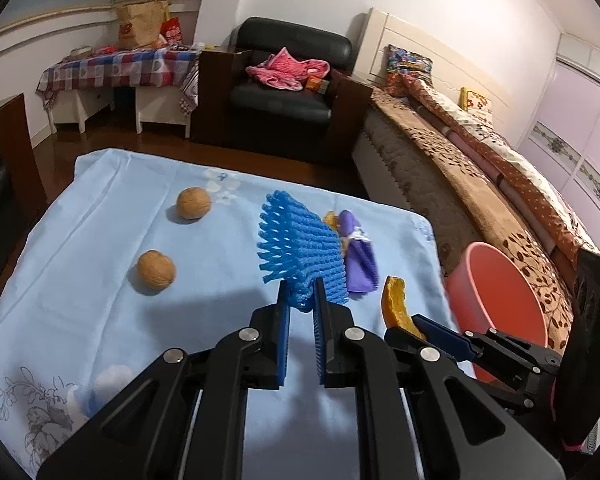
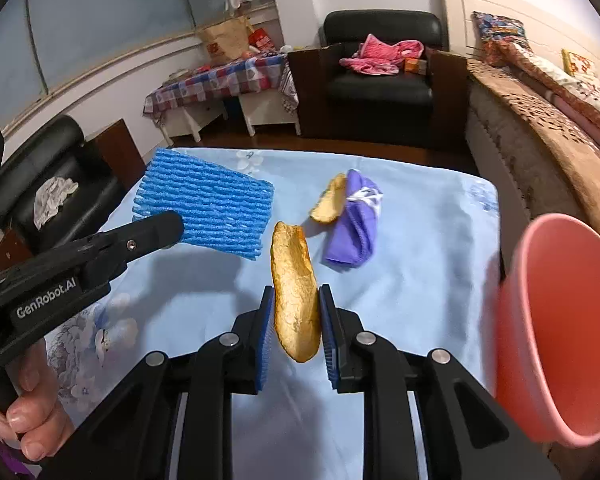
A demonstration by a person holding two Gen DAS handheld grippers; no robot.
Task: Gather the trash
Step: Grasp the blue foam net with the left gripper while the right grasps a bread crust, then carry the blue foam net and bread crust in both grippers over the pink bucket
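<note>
- The left claw (image 1: pixel 303 294) was clamped on the lower edge of a blue foam net sleeve (image 1: pixel 302 248), which stood lifted above the bench (image 1: pixel 100 208).
- The right claw (image 2: pixel 297 308) pinched a long yellow-brown peel (image 2: pixel 294 292) between its pads, the peel standing roughly upright and clear of the cloth.
- From the right wrist view, the left claw's black finger and the foam net sat at about ten o'clock of the held peel.
- A second peel piece (image 2: pixel 330 200) lay on the light blue cloth at about twelve o'clock of the right claw, touching a rolled purple cloth (image 2: pixel 354 224) just to its right.
- Two walnuts (image 1: pixel 156 270) rested on the cloth at nine to ten o'clock of the left claw, well apart from the net.
- A pink bin (image 2: pixel 560 332) stood off the bench's right edge, at three o'clock of the right claw.
- A bed (image 1: pixel 480 168) ran beyond the bin.
</note>
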